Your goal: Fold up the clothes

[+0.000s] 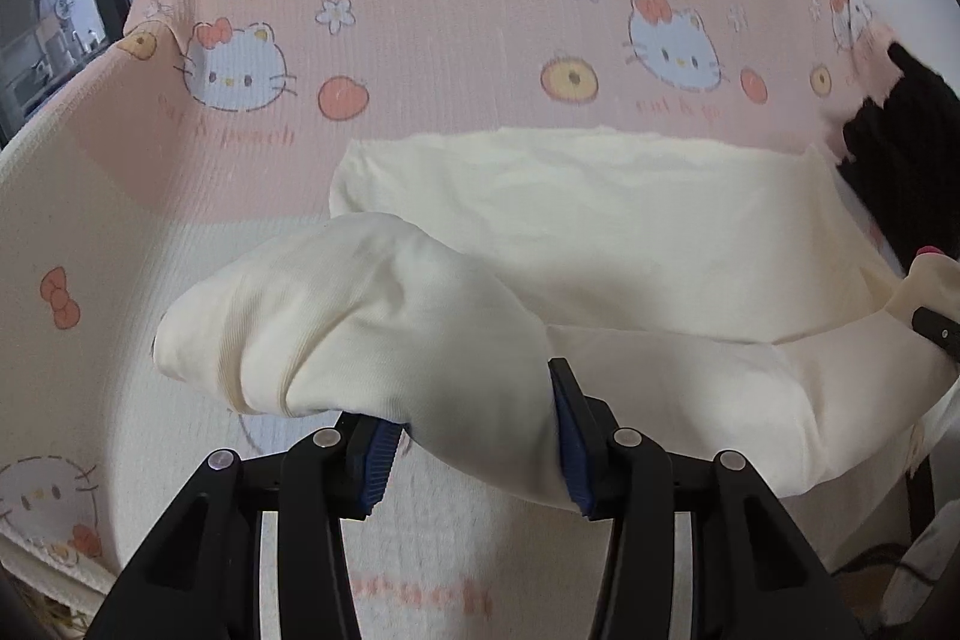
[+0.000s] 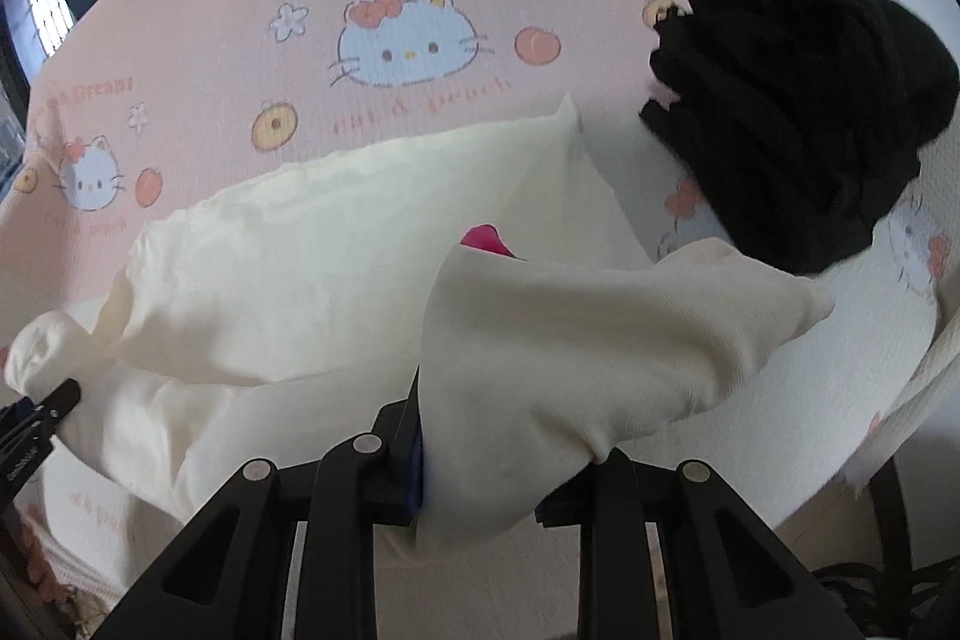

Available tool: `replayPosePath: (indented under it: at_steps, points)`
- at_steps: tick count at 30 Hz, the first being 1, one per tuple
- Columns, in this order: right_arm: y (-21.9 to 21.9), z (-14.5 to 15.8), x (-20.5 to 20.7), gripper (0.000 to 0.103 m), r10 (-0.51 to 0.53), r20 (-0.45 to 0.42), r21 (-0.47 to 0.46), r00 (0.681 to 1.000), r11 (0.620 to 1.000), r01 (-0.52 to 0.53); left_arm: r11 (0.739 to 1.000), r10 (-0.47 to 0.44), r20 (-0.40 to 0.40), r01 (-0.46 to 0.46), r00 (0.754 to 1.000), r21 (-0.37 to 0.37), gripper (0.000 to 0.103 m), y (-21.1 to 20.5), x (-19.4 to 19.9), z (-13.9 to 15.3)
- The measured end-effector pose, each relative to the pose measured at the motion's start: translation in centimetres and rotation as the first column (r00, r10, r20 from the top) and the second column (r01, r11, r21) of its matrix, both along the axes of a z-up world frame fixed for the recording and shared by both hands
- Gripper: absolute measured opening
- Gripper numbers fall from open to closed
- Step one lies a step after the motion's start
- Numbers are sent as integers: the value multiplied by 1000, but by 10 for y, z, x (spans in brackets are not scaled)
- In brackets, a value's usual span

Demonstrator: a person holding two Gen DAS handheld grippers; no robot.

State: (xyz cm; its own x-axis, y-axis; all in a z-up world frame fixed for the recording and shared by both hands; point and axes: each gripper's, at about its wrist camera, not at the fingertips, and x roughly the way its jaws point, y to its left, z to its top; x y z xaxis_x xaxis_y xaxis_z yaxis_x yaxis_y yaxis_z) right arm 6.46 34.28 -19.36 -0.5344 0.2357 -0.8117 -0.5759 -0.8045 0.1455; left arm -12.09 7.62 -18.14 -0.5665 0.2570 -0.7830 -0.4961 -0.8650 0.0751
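Cream shirt (image 1: 540, 220) hung clamped in our left gripper (image 1: 474, 436) and right gripper (image 2: 480, 466); we judged level, taut corners should land squarely on its upper edge.

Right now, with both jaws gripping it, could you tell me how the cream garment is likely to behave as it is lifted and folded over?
The cream garment is probably floppy: it sags between the left gripper and right gripper. It likely weighs little, since pinched corners carry it. It may bunch rather than crease cleanly, judging by the wrinkles across its flat part.
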Motion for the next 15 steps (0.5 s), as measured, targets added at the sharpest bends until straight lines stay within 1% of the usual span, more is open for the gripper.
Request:
replayPosePath:
  at_steps: [5,7,11,15]
  points:
    - [-6,-16,18,24,33,26,-39,999,999,-32,999,-29,17,29,999,-19,43,-8,9,-11]
    - [-7,-23,21,24,54,31,-43,998,998,-52,999,-28,47,29,998,-29,43,-9,7,-23]
    - [-5,-36,23,24,78,37,-52,996,996,-76,1000,27,137,-28,990,11,44,-19,-1,-44]
    - [0,-47,26,24,69,37,-86,997,994,-66,994,62,224,-81,973,79,47,-32,-9,-51]
